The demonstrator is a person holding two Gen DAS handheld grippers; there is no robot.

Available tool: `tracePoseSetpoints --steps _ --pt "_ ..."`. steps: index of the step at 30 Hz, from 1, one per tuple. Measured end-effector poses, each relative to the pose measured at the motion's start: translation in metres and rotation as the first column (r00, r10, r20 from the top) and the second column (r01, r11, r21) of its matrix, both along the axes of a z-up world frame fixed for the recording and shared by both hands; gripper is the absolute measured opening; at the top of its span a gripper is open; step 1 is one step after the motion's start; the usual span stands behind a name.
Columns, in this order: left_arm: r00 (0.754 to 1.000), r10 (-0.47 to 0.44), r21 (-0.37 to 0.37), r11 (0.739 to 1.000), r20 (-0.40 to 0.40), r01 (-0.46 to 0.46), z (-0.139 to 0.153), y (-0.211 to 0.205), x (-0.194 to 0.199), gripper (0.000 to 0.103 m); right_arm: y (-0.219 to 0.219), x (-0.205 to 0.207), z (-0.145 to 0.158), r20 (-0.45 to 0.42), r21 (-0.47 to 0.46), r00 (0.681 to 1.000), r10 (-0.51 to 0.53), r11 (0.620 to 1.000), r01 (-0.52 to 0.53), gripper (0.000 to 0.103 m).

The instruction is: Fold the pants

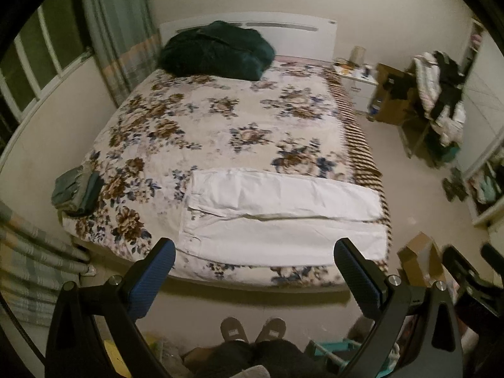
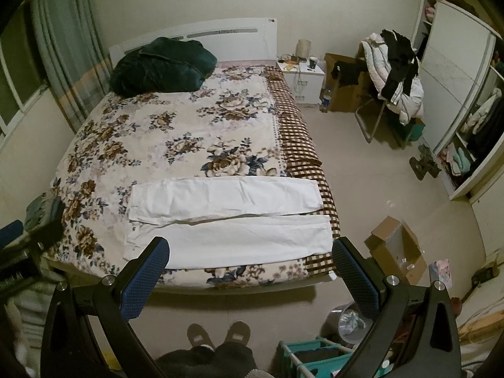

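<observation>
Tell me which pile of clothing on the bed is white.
The white pants, laid flat across the foot of the bed. The bundle at the headboard is dark green; the folded stack is grey-green.

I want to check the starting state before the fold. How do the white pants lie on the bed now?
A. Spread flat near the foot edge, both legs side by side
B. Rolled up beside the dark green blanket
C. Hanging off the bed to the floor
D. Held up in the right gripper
A: the white pants lie flat across the bed near its foot edge, legs parallel, and both grippers hover open above, touching nothing.
</observation>
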State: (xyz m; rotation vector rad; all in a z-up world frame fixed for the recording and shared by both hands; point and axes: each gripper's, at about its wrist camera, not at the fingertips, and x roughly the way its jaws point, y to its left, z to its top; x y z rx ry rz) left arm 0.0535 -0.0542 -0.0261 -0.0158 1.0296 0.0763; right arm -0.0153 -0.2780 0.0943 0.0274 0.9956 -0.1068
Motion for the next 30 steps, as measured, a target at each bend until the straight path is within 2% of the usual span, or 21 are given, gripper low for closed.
tracePoseSetpoints --steps 7,13,17,19,22,24,26,27,30 --pt "0.994 0.105 0.085 0.991 -0.021 -0.103 -0.049 0.013 0.072 0.103 -0.04 0.076 -0.068 -0.007 -0.008 0.996 -0.084 0.996 0.084 0.103" --pt "0.987 0.139 0.126 0.984 -0.084 -0.127 -0.103 0.022 0.148 0.103 -0.059 0.176 -0.137 -0.067 -0.025 0.99 -0.125 0.992 0.123 0.103" --pt "0.975 0.162 0.134 0.981 -0.149 -0.142 -0.151 0.033 0.212 0.103 -0.068 0.253 -0.195 -0.128 -0.015 0.978 -0.162 0.987 0.162 0.103" --pt "0.962 0.172 0.116 0.982 -0.211 -0.15 -0.187 0.04 0.252 0.103 -0.074 0.295 -0.23 -0.166 -0.01 0.968 -0.185 0.982 0.186 0.103" --pt "0.929 0.2 0.099 0.979 -0.31 -0.178 -0.244 0.053 0.306 0.103 -0.085 0.355 -0.29 -0.236 0.01 0.942 -0.24 0.968 0.249 0.103" --pt "0.894 0.23 0.086 0.973 -0.385 -0.213 -0.287 0.066 0.338 0.103 -0.095 0.396 -0.336 -0.292 0.038 0.916 -0.277 0.953 0.3 0.103" --pt "0.852 0.266 0.074 0.962 -0.452 -0.262 -0.328 0.079 0.364 0.103 -0.109 0.43 -0.386 -0.358 0.08 0.878 -0.317 0.927 0.367 0.103" --pt "0.821 0.289 0.064 0.953 -0.493 -0.297 -0.356 0.088 0.38 0.103 -0.119 0.447 -0.412 -0.39 0.105 0.856 -0.338 0.908 0.406 0.103" --pt "0.743 0.329 0.033 0.923 -0.583 -0.383 -0.415 0.102 0.41 0.103 -0.148 0.486 -0.487 -0.48 0.149 0.779 -0.404 0.837 0.526 0.103"
